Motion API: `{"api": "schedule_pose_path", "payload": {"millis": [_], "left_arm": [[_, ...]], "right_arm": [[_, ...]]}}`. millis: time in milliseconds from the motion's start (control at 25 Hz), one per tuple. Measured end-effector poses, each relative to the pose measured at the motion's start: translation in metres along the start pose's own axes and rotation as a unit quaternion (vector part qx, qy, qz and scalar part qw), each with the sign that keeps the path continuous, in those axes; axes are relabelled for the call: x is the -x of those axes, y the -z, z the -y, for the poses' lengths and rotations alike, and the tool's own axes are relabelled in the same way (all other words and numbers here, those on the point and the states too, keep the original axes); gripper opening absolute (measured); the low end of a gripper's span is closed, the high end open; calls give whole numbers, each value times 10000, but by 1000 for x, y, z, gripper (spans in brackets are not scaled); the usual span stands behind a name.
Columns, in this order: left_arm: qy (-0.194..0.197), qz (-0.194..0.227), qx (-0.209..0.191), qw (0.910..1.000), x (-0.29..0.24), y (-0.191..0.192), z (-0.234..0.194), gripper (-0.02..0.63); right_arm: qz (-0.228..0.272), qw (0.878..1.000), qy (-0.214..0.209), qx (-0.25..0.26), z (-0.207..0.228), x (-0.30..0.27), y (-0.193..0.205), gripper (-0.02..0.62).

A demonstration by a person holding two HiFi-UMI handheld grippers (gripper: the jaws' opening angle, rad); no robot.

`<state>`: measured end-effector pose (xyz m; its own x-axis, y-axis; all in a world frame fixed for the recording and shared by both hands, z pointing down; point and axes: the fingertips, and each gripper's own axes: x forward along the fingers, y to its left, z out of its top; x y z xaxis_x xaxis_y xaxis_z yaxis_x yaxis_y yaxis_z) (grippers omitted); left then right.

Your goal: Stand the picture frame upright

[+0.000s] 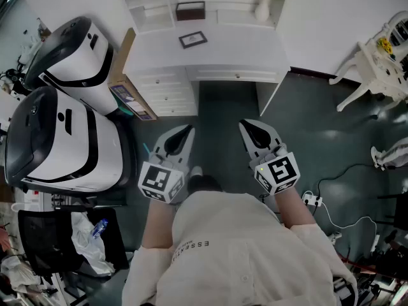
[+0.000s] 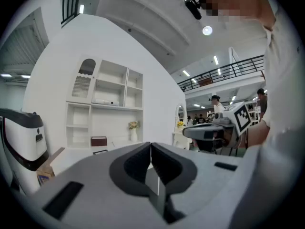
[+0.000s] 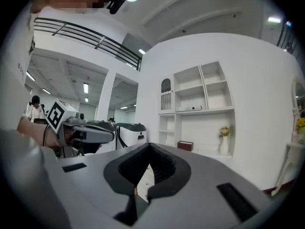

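Note:
The dark-rimmed picture frame [image 1: 192, 39] lies flat on the white desk [image 1: 236, 50] at the far side of the head view. In the left gripper view it shows as a thin dark strip [image 2: 100, 151] on the desktop. Both grippers hang over the dark floor in front of the desk, well short of the frame. My left gripper [image 1: 188, 131] [image 2: 151, 145] is shut with nothing in it. My right gripper [image 1: 247, 125] [image 3: 148, 148] is likewise shut and empty. In the right gripper view the frame is hidden behind the jaws.
A brown box [image 1: 190, 10] and a vase of flowers [image 1: 262, 5] stand at the desk's back under white shelves [image 1: 150, 2]. Two white-and-black machines [image 1: 76, 50] [image 1: 57, 139] and a cardboard box [image 1: 131, 94] stand left. A white chair [image 1: 376, 62] and floor cables [image 1: 344, 196] are right.

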<state>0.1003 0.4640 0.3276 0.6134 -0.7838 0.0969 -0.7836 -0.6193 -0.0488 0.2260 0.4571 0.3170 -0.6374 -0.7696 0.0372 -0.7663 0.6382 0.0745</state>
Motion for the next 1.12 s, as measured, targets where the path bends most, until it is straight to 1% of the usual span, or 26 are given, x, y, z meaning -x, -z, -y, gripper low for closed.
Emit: {"api": "schedule_pose_path", "payload": {"millis": [200, 440, 640, 680, 720, 760, 800, 840, 880, 920, 1000, 1120], "left_arm": [[25, -42, -3, 10000, 5, 2, -4, 2], [-47, -107, 71, 9999, 11, 7, -14, 2], [-89, -360, 212, 9991, 11, 18, -14, 3], [-161, -413, 267, 9987, 11, 21, -16, 3], [-315, -453, 322, 9980, 12, 25, -20, 6], [-514, -488, 359, 9968, 12, 30, -26, 20], [-675, -522, 379, 9956, 13, 34, -30, 56], [-747, -548, 412, 9948, 13, 38, -32, 149], [-738, -555, 486, 9945, 12, 40, -32, 173], [-692, -537, 597, 9944, 10, 40, -32, 173], [-626, -487, 791, 9937, 5, 39, -33, 173], [-660, -523, 803, 9932, -1, 37, -38, 173]], "right_arm": [[-59, 10000, 9, -44, -4, -4, 4, 15], [-103, 9998, -115, -88, -14, -14, 8, 15], [-283, 9990, 6, -339, -3, -17, 23, 15], [-338, 9987, 38, -379, 0, -18, 28, 15], [-392, 9983, 62, -433, 4, -19, 33, 17], [-434, 9978, 76, -505, 7, -19, 38, 17], [-456, 9972, 81, -593, 10, -19, 43, 18], [-461, 9966, 64, -681, 12, -18, 46, 22], [-467, 9961, 15, -750, 13, -18, 48, 66], [-485, 9957, -57, -783, 14, -18, 49, 151], [-533, 9957, -204, -736, 16, -21, 49, 160], [-522, 9963, -302, -617, 20, -30, 46, 160]]}}
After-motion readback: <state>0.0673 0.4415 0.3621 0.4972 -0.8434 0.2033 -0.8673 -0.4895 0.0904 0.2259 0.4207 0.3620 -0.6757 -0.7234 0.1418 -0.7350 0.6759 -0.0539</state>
